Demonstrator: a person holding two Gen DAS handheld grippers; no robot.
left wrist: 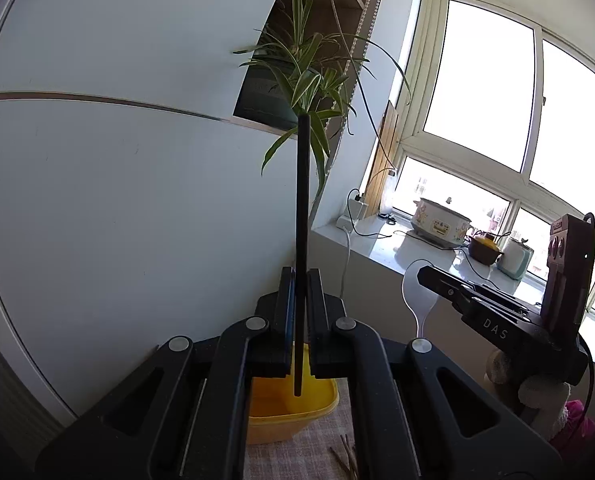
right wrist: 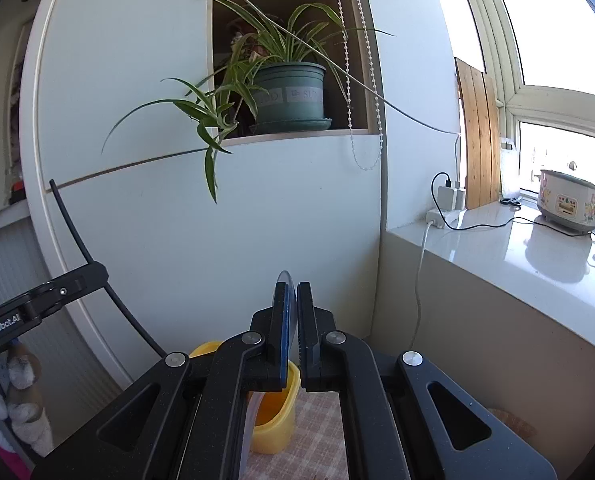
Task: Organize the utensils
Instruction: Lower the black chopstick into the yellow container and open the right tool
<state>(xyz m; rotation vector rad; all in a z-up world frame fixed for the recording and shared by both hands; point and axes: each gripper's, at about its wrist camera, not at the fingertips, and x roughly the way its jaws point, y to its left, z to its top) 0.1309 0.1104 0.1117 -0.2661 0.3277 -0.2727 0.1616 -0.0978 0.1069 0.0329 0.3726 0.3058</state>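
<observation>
My left gripper point(left wrist: 300, 276) is shut on a thin black chopstick point(left wrist: 302, 200), which stands upright and reaches down toward a yellow container point(left wrist: 321, 404). At the right of that view, my right gripper point(left wrist: 423, 274) is shut on a clear plastic spoon point(left wrist: 417, 292) with its bowl pointing up. The right wrist view shows the right gripper point(right wrist: 292, 286) clamped on the spoon point(right wrist: 284, 277) edge-on, above the yellow container point(right wrist: 275, 432). The left gripper point(right wrist: 97, 270) with the black chopstick point(right wrist: 73, 232) is at that view's left edge.
The container stands on a checked tablecloth point(right wrist: 317, 420). A few wooden chopsticks point(left wrist: 345, 456) lie on the cloth. A white cabinet point(right wrist: 217, 220) with a potted plant point(right wrist: 289, 96) stands close ahead. On the right, a windowsill point(right wrist: 517, 248) carries a cooker point(right wrist: 569, 200), cables and chargers.
</observation>
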